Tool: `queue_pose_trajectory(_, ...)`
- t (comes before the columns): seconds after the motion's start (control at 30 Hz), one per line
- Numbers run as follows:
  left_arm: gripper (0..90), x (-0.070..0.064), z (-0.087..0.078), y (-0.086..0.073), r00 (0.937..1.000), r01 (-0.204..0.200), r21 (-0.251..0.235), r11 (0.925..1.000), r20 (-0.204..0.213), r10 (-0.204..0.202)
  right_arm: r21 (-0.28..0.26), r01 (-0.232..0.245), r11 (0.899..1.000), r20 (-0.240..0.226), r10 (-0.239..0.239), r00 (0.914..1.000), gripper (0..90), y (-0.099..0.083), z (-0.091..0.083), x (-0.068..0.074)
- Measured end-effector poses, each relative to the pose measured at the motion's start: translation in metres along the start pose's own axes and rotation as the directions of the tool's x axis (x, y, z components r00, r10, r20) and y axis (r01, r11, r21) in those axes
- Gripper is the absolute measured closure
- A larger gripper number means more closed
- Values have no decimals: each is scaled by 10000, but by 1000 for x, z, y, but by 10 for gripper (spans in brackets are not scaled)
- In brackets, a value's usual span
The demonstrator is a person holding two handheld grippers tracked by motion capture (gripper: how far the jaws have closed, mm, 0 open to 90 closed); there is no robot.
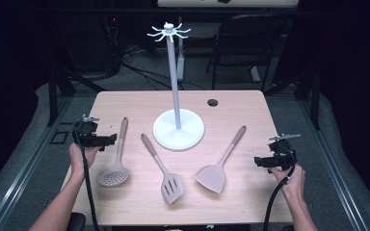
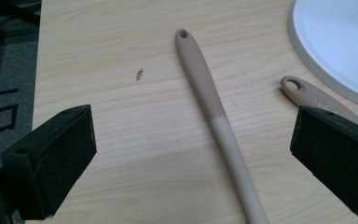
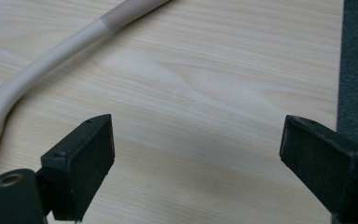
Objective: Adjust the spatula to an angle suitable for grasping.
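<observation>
Left gripper view: skimmer handle (image 2: 214, 119) between spread fingers (image 2: 51, 161); right gripper (image 3: 196, 163) fingers apart.

1. The pale wood-grain rectangular surface (image 1: 125, 103) has a small round hole (image 1: 212, 102) near its far edge.
2. A white round-based hook stand (image 1: 178, 130) sits mid-surface.
3. Nearer lie a beige round skimmer (image 1: 114, 171), a beige slotted spatula (image 1: 166, 175) and a beige solid turner (image 1: 217, 168), well apart.

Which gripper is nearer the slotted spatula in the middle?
Left. The left gripper sits just left of the slotted spatula handle; the right gripper is beyond the solid spatula.
</observation>
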State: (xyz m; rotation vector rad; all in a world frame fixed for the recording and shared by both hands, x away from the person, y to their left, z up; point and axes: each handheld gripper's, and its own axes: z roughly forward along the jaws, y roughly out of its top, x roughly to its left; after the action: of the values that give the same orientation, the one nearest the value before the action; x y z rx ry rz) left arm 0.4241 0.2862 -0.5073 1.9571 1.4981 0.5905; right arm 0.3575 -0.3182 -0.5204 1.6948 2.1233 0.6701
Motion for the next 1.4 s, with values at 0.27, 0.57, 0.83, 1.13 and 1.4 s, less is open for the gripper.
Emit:
queue_pose_trajectory(0.27, 2, -1, 3, -1, 9998, -59, 93, 9999, 210, 57, 81, -124, 9999, -521, 128, 9986, 133, 6, 3, 8)
queue_pose_trajectory(0.57, 2, -3, 6, 2, 9996, -82, 88, 9999, 259, 79, 277, -145, 9995, -857, 168, 9962, 143, 18, 13, 21)
queue_pose_trajectory(0.83, 2, -7, 8, 3, 9993, -233, 94, 9997, 308, 230, 495, -24, 9988, -739, 60, 9972, 158, 31, 26, 31)
queue_pose_trajectory(1.13, 2, -6, 9, 3, 9992, -216, 159, 9996, 336, 210, 793, 108, 9968, -1096, -20, 9940, 162, 44, 39, 45)
queue_pose_trajectory(1.4, 3, -8, 9, 3, 9990, -258, 226, 9994, 375, 250, 1221, 444, 9915, -1439, -266, 9892, 278, 52, 55, 72)
